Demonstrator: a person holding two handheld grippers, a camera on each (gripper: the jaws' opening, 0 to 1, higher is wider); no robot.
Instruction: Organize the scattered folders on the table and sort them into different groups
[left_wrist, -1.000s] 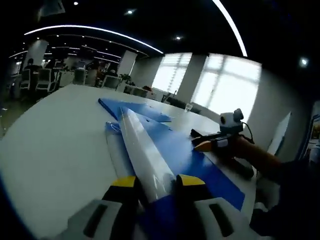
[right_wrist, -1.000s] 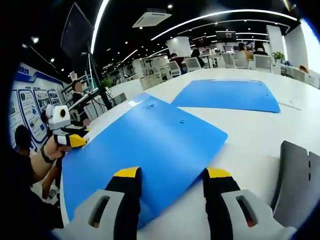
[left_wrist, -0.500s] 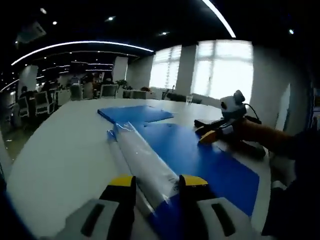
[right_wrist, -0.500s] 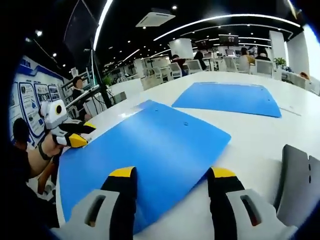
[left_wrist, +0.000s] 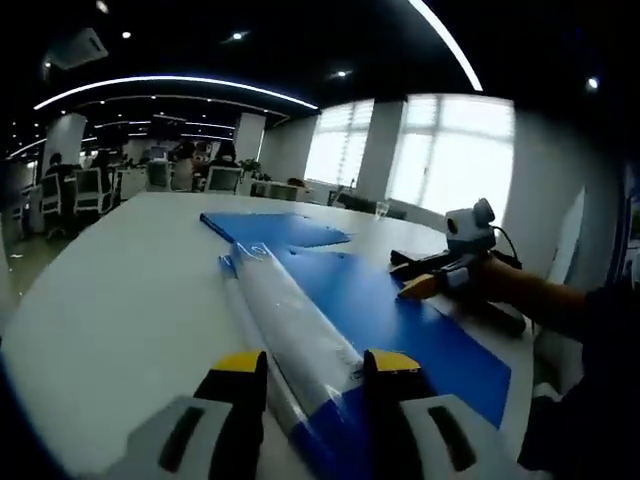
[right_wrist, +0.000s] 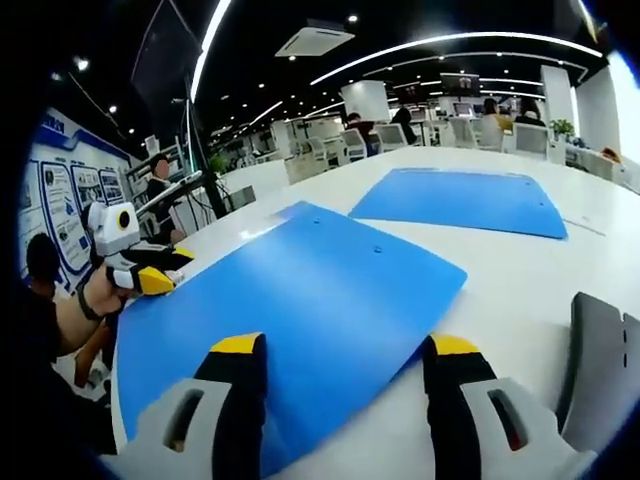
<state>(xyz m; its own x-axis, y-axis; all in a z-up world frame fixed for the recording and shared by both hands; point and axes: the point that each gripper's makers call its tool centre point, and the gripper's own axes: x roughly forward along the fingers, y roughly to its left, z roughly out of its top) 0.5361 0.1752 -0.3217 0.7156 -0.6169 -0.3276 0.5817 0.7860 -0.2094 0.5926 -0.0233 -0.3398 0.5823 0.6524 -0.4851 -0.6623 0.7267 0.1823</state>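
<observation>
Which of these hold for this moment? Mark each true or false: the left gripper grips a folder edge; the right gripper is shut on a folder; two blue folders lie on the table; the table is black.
1. The left gripper grips a folder edge: true, its jaws close on the near blue folder.
2. The right gripper is shut on a folder: false, its jaws stand wide open over the near blue folder.
3. Two blue folders lie on the table: true, with the far blue folder beyond.
4. The table is black: false, it is white.
</observation>
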